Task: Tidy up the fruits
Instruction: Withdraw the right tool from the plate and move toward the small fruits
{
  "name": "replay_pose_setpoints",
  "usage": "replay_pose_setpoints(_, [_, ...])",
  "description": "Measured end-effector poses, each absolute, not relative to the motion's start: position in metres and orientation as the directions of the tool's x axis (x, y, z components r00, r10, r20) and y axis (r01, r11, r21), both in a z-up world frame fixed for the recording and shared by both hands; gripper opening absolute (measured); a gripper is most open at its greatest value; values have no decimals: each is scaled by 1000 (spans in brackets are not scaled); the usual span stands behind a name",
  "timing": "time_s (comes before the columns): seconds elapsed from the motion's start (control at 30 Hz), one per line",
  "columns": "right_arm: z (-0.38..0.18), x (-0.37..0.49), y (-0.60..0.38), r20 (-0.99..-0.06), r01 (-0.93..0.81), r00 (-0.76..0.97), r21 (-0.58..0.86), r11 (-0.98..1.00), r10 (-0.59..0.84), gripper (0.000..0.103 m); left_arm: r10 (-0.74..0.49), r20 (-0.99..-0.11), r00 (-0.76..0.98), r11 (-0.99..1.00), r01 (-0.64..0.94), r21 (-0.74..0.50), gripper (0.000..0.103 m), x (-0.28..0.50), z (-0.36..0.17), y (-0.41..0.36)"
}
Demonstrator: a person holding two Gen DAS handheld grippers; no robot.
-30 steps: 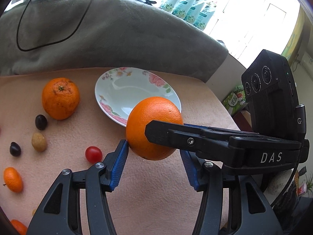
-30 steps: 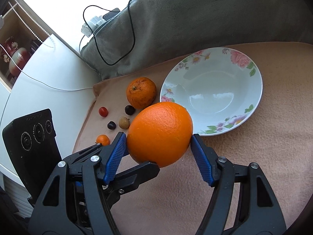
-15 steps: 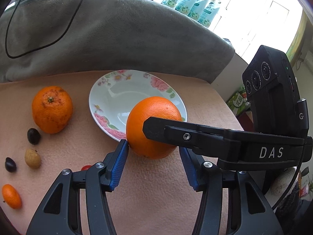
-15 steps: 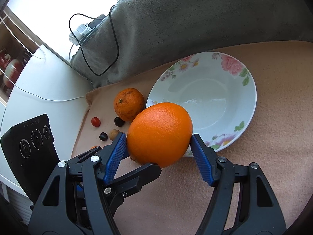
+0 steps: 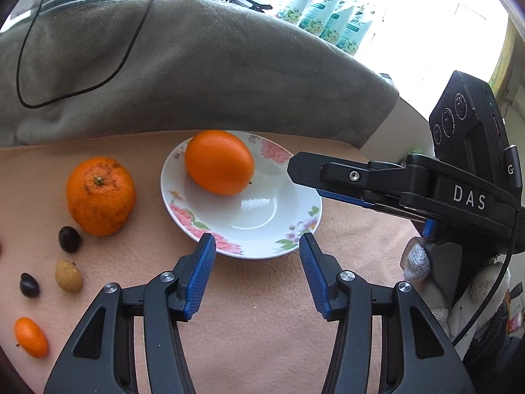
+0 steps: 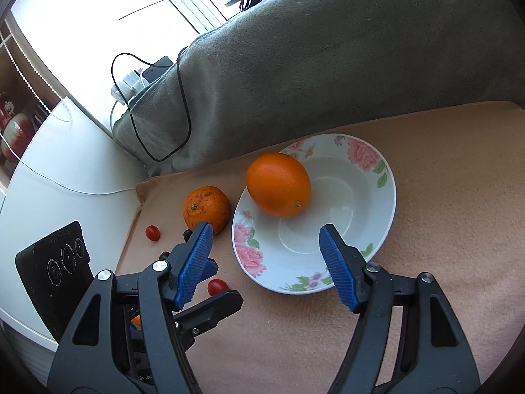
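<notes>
Both tools gape wide, empty: left tool (image 5: 257, 241), right tool (image 6: 265, 233). Smooth orange (image 5: 219, 162) sits against the plate's (image 5: 305, 197) far-left rim. Rough mandarin (image 5: 101, 196) lies on the counter (image 5: 262, 295) just left of the plate; I judge it firm, moderately heavy, prone to roll. I'd grip across its middle.

Smooth orange (image 5: 219, 162) resting inside floral white bowl (image 5: 297, 229) against its far-left wall, with rougher tangerine (image 5: 101, 196) just left on cloth.
</notes>
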State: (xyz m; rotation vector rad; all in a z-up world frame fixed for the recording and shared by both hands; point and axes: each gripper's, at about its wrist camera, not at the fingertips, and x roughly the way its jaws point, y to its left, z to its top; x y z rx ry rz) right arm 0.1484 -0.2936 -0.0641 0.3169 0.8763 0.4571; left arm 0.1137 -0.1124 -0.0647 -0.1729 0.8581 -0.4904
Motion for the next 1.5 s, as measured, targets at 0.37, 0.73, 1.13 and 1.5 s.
replay_pose_setpoints(0.37, [-55,133,-299,-650,-246,608,391,887,455,81,-468,-680,565,883,339,-326,54,104,-61,-112])
replay_pose_setpoints(0.73, [-51,116,-299,-642,-240,642,352,905,420,89,-442,-679,586,896,312,-315,64,95,-55,-102])
replay_pose_setpoints(1.13, [-44,103,-291,-629,-264,660,317,911,411,89,-387,-675,629,922,254,-292,65,80,-52,-76])
replay_pose_setpoints(1.5, [-42,96,-271,-632,-319,653,270,909,417,89,-293,-666,686,953,152,-263,65,59,-50,-24])
